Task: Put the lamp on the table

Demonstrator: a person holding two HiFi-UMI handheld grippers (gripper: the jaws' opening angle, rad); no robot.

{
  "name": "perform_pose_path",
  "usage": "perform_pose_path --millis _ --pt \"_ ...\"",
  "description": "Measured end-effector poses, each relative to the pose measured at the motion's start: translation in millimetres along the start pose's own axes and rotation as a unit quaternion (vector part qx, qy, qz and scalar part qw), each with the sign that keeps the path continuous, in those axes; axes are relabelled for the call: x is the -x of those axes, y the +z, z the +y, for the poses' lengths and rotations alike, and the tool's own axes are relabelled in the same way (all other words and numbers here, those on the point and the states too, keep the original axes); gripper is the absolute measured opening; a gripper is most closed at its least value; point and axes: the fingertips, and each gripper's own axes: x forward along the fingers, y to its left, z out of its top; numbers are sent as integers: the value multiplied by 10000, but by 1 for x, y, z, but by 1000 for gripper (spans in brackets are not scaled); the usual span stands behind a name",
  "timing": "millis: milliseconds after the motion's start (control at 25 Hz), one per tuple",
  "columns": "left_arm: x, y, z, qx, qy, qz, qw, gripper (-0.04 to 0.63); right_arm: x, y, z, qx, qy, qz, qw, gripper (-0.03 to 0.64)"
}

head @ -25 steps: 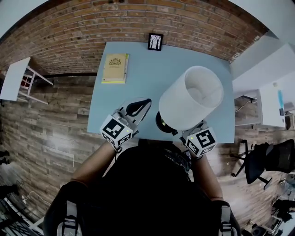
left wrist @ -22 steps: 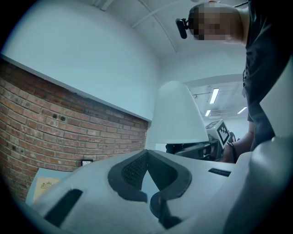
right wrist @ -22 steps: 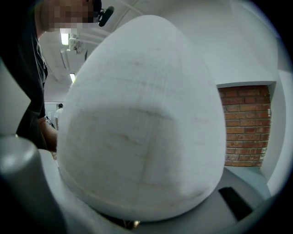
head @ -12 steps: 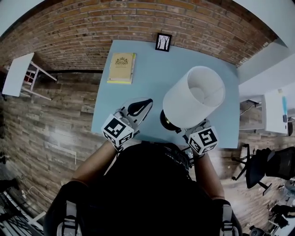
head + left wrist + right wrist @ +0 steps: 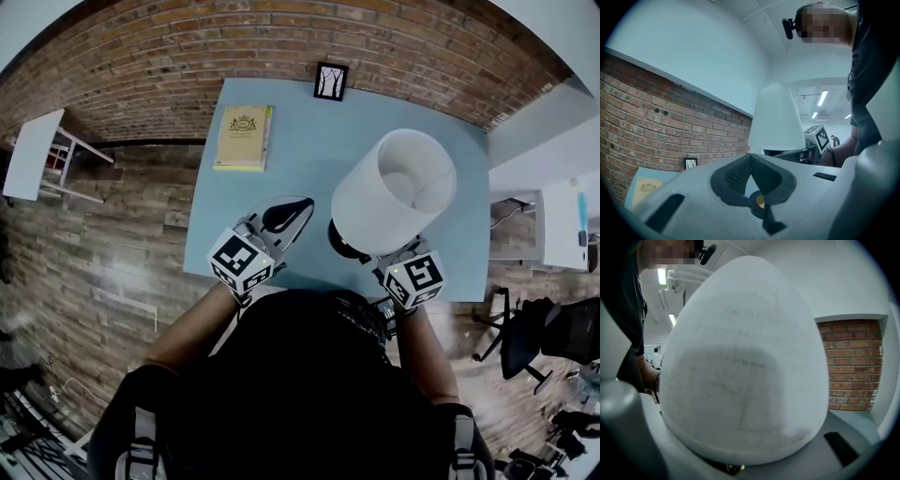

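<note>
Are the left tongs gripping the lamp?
No, the left tongs are closed on nothing, and the lamp stands beyond their tips.

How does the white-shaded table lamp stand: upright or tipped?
Upright: the left gripper view shows the lamp with its shade level, narrow end up.

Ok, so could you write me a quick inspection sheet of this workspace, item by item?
Surface: light blue table, set against a brick wall.
Job's things: lamp, white shade, dark base above the table's near edge; whether it rests there cannot be told.
Clutter: yellow book; small picture frame at the far edge.
Grippers: left gripper shut, empty, beside the lamp; right gripper appears closed on the lamp below the shade.
Cables: nothing seen.
Surroundings: wood floor; white side table; black office chair.
</note>
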Motion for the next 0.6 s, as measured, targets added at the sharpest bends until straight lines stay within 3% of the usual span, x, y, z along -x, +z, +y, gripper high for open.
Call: perform_pose_path --millis 600 --pt "-56 -22 23 148 -29 248 9996 9 -35 -37 -60 -96 37 320 9994 124"
